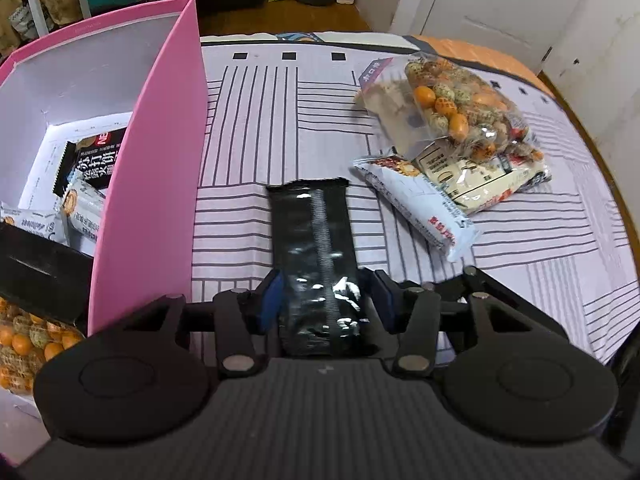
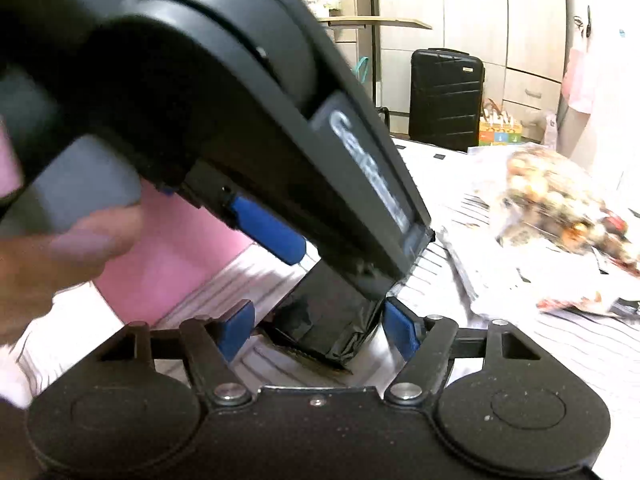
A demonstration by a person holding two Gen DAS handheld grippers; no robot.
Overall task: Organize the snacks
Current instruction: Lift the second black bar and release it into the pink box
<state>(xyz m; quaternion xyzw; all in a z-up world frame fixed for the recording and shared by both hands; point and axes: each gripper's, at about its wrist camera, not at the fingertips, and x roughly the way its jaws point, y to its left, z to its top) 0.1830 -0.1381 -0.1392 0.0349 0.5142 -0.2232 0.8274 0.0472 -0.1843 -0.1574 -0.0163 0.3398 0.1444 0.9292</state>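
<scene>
A black snack packet (image 1: 312, 232) sticks out forward from my left gripper (image 1: 328, 300), whose blue pads are closed against its sides. It hangs over the striped cloth just right of the pink box (image 1: 160, 140). In the right wrist view the same black packet (image 2: 332, 312) slopes down under the left gripper's blue pad (image 2: 272, 232). Its lower end sits between the fingers of my right gripper (image 2: 318, 330). That gripper is open, with its left pad clear of the wrapper. Inside the box lie a black cracker packet (image 1: 96, 156) and white packets.
A clear bag of coloured nuts (image 1: 452, 96) and two white snack packets (image 1: 420, 208) are piled on the cloth at the right. A hand (image 2: 48, 264) holds the left gripper. A black suitcase (image 2: 446, 96) stands beyond the table. The table's rounded edge (image 1: 592, 136) runs along the right.
</scene>
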